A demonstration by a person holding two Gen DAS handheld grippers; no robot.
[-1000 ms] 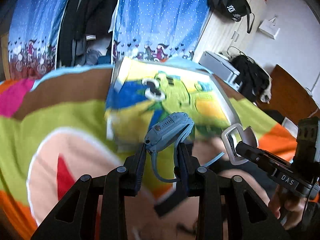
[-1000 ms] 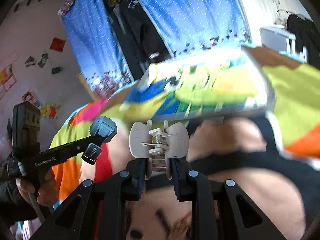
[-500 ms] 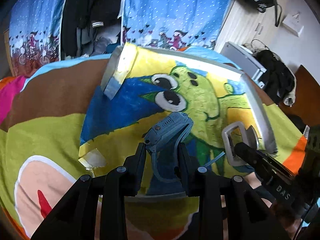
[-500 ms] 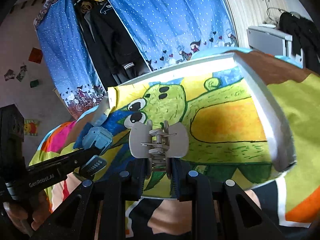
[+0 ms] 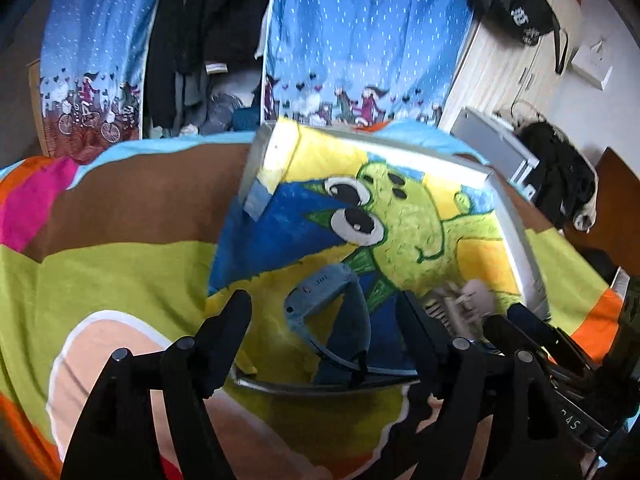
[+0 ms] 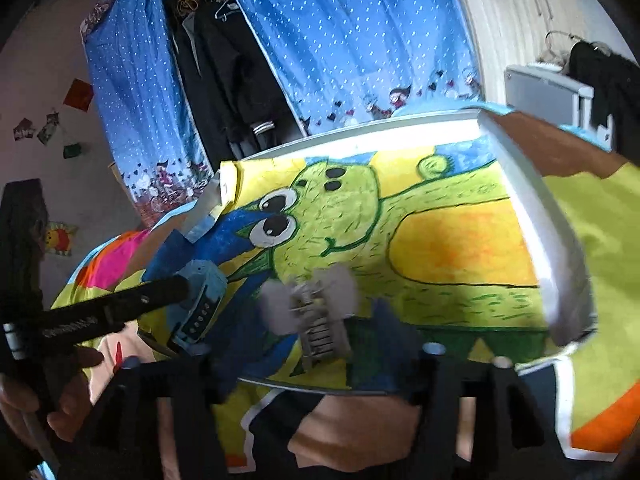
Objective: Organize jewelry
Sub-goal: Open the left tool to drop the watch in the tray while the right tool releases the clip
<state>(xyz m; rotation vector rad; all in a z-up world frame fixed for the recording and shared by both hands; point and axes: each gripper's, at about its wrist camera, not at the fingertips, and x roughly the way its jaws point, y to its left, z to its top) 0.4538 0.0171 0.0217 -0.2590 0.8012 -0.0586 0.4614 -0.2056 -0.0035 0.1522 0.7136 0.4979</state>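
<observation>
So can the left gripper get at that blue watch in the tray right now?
Probably yes: the left gripper is open, the blue watch lies between its spread fingers inside the tray, and nothing covers it.

A: What is the supporting surface?
B: A bed covered by a cartoon-print sheet [image 5: 104,280] in green, brown, pink and orange.

A: What rests directly on it?
B: A shallow white-rimmed tray [image 6: 560,264], lined with a green cartoon drawing. Over the lining are a blue watch [image 5: 332,304] and a blurred grey hair claw [image 6: 316,304].
</observation>
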